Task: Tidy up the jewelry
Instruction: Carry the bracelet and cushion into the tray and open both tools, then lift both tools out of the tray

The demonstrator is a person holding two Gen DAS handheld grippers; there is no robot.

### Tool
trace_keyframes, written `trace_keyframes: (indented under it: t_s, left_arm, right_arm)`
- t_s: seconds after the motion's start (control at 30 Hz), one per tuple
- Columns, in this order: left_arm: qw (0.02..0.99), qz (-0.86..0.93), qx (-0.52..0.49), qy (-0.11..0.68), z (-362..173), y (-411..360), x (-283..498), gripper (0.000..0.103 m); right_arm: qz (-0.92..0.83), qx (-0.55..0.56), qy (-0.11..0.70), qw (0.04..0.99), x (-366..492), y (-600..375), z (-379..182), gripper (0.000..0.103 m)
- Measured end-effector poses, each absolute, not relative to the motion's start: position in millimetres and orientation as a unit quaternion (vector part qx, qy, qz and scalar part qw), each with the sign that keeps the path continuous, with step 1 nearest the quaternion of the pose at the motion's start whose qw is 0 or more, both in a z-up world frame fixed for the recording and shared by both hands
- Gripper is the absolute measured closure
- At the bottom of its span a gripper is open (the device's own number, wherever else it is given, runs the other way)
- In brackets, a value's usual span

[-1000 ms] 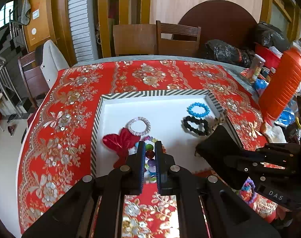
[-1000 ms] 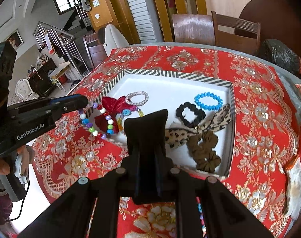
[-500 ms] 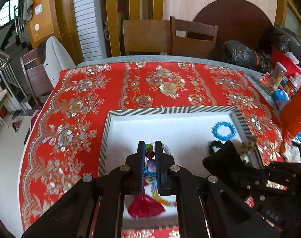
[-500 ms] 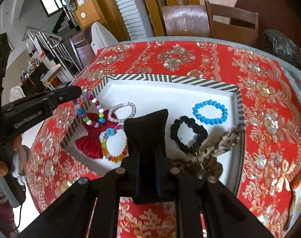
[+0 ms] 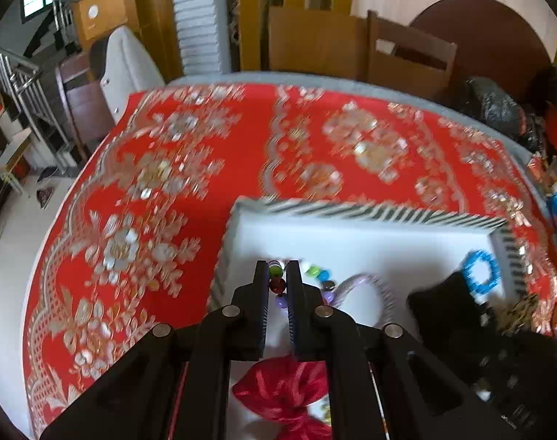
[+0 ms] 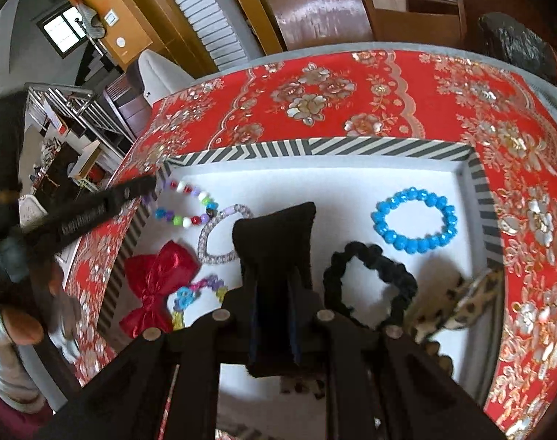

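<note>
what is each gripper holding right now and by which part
Left gripper: the multicolored bead bracelet, pinched by a few beads at one side of its loop. Right gripper: a black cloth pouch, clamped at its lower end.

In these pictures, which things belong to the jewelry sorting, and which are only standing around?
For the job:
- white tray
- colourful bead bracelet, held by the left gripper
- blue bracelet
- silver bracelet
- black scrunchie
- red bow
- black cloth, held by the right gripper

Only around:
- red tablecloth
- wooden chairs
- black bag
</note>
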State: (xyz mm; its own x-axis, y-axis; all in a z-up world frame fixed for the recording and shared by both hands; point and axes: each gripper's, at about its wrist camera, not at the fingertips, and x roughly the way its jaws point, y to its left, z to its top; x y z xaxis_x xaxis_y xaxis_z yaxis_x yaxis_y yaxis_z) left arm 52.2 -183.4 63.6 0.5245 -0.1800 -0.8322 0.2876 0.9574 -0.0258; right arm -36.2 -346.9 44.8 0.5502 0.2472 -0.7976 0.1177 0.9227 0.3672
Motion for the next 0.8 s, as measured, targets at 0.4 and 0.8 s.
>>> trace_keyframes:
  t_s: [0.4,0.8]
  left_arm:
    - [0.867,-0.136,0.045,0.477,49.0,-167.5,35.9,0.079]
    - [0.883,-0.142,0.031,0.446,70.3,-158.2,-3.1,0.069]
  right_arm:
    - [0.012,0.217,0.468,0.857,-20.4,-346.1,24.2,0.075]
    - [0.016,0.163,0.445,0.88,-62.6,-337.8,60.3,0.061]
